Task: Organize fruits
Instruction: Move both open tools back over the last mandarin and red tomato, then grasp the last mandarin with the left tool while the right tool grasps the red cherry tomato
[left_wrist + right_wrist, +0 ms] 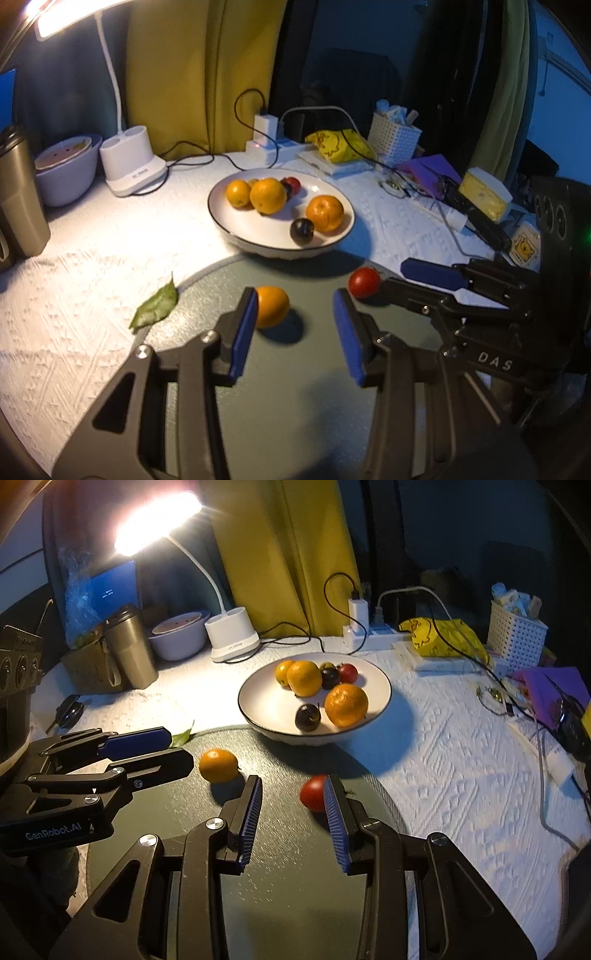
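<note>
While both grippers hang over the dark round mat (295, 886) on the surface, neither holds anything: the left gripper (295, 332) stands partly open, empty, with a loose orange (271, 306) just beyond its left finger, and the right gripper (291, 816) stands partly open, empty, beside a red tomato (312, 793). The white bowl (258, 701) behind holds the other fruits.
</note>
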The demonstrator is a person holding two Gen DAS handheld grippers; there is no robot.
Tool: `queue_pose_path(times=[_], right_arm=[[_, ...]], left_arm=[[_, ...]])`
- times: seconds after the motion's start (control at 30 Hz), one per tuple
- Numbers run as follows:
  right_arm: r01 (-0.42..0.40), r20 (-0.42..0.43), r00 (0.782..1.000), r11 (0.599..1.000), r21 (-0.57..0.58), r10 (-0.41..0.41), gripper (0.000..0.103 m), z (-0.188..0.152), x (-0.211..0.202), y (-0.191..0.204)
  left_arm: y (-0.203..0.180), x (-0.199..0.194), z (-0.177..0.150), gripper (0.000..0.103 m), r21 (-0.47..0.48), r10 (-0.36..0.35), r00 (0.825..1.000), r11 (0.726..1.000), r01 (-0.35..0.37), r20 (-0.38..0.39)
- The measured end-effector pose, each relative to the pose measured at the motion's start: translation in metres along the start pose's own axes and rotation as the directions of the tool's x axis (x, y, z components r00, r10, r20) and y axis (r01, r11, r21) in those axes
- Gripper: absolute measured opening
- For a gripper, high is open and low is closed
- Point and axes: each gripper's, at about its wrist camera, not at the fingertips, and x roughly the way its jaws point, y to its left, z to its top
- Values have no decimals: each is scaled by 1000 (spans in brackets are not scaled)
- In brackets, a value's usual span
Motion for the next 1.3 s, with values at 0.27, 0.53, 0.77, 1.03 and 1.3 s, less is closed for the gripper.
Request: queue_pose_path(times=[0.27, 0.53, 0.77, 1.03, 1.3], right_arm=[[-1, -24, 1000, 1000, 27, 2, 37, -9, 9, -14], [-4, -55, 998, 999, 49, 7, 38, -10, 26, -25], [-19, -77, 997, 998, 58, 23, 42, -8, 39, -30], [-38, -92, 995, 998, 43, 42, 43, 0, 52, -29], [-41, -109, 993, 999, 12, 42, 34, 0, 57, -24]], left_arm=[[-1, 13, -4, 44, 4, 19, 999, 1000, -19, -37], [1, 30, -2, 44, 4, 40, 997, 999, -40, -73], [7, 41, 2, 44, 13, 91, 994, 996, -91, -67], [19, 55, 7, 44, 23, 142, 987, 990, -140, -80], [22, 65, 5, 43, 13, 96, 990, 995, -95, -102]])
